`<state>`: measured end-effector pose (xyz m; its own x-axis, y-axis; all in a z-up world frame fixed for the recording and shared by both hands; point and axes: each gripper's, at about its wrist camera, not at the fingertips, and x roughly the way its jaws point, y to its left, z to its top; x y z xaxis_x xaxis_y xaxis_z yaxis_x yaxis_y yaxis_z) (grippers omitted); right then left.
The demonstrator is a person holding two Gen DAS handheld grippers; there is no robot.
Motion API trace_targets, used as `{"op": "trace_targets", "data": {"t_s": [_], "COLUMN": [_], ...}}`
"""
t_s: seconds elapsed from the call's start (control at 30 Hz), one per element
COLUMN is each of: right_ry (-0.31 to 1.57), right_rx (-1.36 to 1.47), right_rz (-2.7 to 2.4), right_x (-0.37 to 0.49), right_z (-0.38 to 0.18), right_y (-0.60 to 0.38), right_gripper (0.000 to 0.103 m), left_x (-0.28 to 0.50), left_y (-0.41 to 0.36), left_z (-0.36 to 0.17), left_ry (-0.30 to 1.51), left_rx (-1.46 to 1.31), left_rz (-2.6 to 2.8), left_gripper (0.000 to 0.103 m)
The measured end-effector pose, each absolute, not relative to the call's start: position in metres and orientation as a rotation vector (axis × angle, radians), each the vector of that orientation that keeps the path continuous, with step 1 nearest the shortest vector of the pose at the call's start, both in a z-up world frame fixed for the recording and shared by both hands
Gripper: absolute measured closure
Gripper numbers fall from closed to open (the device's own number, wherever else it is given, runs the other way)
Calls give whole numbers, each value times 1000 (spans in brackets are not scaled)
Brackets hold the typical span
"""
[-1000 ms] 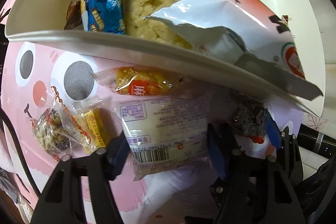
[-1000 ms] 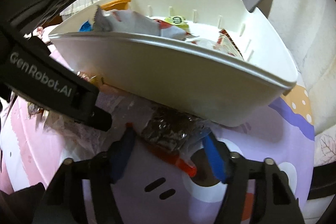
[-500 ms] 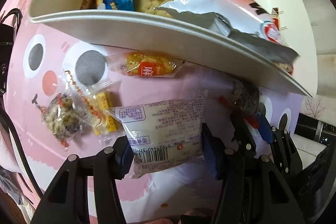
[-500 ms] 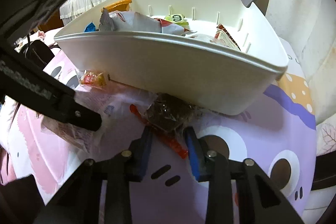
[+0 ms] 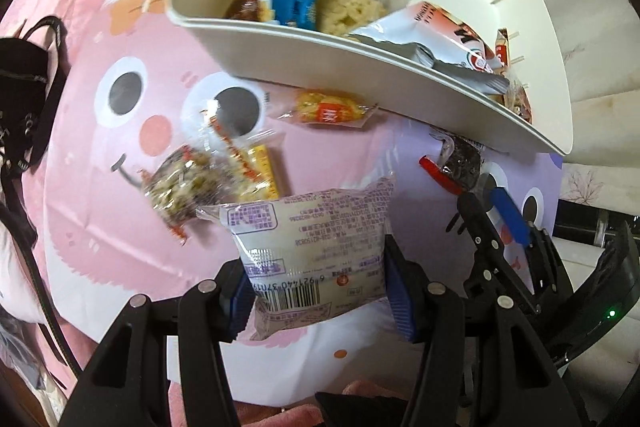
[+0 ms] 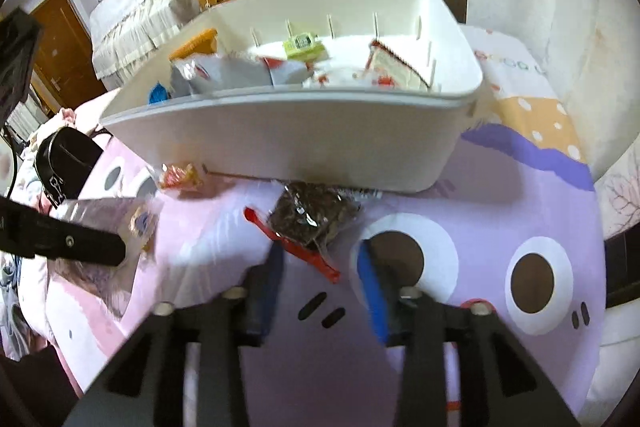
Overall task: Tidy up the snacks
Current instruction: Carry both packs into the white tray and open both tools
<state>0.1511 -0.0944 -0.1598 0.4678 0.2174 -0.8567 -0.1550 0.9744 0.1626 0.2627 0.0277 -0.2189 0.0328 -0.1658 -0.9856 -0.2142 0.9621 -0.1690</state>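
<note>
My left gripper (image 5: 316,291) is shut on a white snack packet with a barcode (image 5: 312,243) and holds it above the pink and purple cartoon sheet (image 5: 100,187). The white bin (image 5: 400,67) with several snacks stands beyond it. My right gripper (image 6: 320,291) is open, its jaws apart just behind a dark snack packet with a red strip (image 6: 312,217). That packet lies on the sheet against the bin's front wall (image 6: 300,143) and also shows in the left wrist view (image 5: 460,163). The right gripper shows in the left wrist view (image 5: 492,211).
Loose snacks lie on the sheet: an orange-red packet (image 5: 326,109), a yellow and red packet (image 5: 248,163) and a mixed-nut packet (image 5: 180,187). A black bag (image 6: 66,157) sits at the left. Furniture stands behind the bin.
My left gripper has lifted the white packet up and back from the sheet. My right gripper has pulled back and opened wider; the dark packet stays on the sheet.
</note>
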Motion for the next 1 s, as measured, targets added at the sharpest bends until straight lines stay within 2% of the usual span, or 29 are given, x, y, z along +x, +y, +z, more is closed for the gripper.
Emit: {"op": "trace_targets", "data": {"t_s": [0.2, 0.43, 0.53, 0.87, 1.0], "right_ry": [1041, 1091, 1109, 1155, 1176], "right_rx": [74, 105, 132, 81, 46], "right_rz": [201, 136, 96, 45, 52], "right_x": [161, 185, 193, 208, 208], "right_z": [-153, -169, -171, -180, -181], "right_y": [-90, -80, -80, -74, -70], "right_gripper": [39, 38, 33, 33, 37], "left_x": [259, 247, 244, 253, 260], "left_y": [48, 65, 71, 81, 83], "left_z": [-211, -200, -197, -187, -181], "left_ry": [1528, 1501, 1496, 1471, 1453], "left_rx": [-339, -360, -379, -394, -391], "left_rz": [69, 121, 145, 185, 188], "left_gripper": [48, 48, 48, 48, 48]}}
